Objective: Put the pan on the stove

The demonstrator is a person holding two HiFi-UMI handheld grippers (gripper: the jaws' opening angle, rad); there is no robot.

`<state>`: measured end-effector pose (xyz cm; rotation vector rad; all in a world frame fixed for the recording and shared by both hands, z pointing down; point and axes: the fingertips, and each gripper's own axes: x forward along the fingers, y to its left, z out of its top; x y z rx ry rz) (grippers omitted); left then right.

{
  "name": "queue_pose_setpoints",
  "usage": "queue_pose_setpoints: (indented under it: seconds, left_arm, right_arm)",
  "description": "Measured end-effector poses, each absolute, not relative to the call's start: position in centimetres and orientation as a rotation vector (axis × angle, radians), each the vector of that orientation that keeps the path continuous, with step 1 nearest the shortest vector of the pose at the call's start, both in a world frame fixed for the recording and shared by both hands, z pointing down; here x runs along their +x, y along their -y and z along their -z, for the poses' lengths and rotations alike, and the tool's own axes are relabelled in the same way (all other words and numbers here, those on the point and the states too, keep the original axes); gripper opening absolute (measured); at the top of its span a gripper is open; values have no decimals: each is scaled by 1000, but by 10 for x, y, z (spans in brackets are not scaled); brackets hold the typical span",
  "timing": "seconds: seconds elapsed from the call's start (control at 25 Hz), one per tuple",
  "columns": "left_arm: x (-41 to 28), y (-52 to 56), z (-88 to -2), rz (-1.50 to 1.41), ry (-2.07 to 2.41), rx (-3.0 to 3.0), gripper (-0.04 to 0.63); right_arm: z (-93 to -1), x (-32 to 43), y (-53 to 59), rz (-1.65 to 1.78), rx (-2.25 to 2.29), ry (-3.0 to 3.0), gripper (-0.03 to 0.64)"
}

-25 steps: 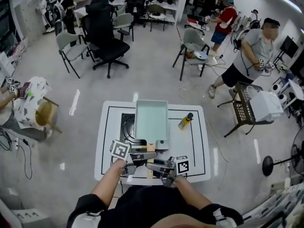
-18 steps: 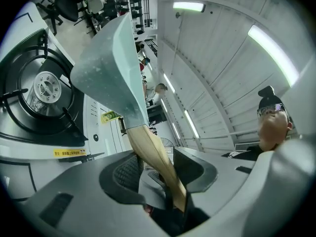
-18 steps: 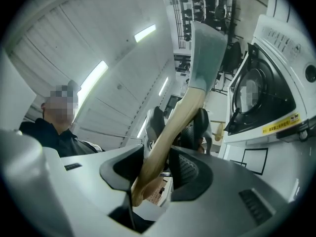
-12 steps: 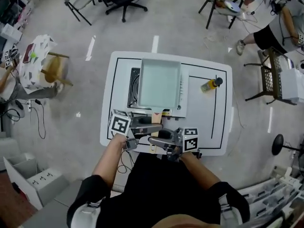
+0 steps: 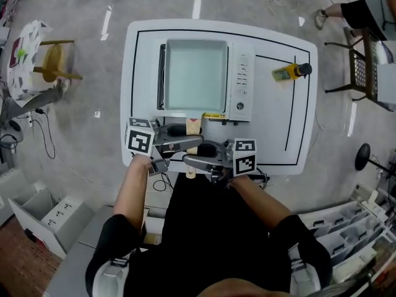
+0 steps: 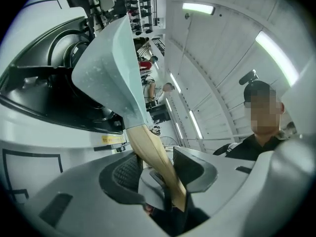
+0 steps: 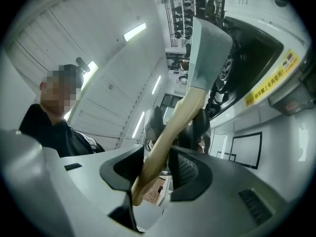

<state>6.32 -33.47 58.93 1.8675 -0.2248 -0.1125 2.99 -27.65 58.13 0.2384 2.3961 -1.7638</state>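
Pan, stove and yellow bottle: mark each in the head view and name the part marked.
pan (image 5: 195, 73), head view, the middle of its pale inner floor.
stove (image 5: 242, 82), head view, its white control panel beside the pan.
yellow bottle (image 5: 286, 73), head view, its yellow body.

The right hand-held gripper (image 7: 159, 165) pinches the wooden handle (image 7: 174, 126) of the pale square pan (image 7: 210, 53), which is tilted against the stove (image 7: 266, 53).
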Motion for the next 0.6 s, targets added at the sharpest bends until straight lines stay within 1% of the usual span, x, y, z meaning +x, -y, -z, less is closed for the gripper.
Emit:
queue_pose_setpoints:
  seconds: [0.6]
  left_arm:
    - [54,337,-607,158,180,1884,199]
  right_arm:
    - [-601,20,279,1799,181,-2378,164]
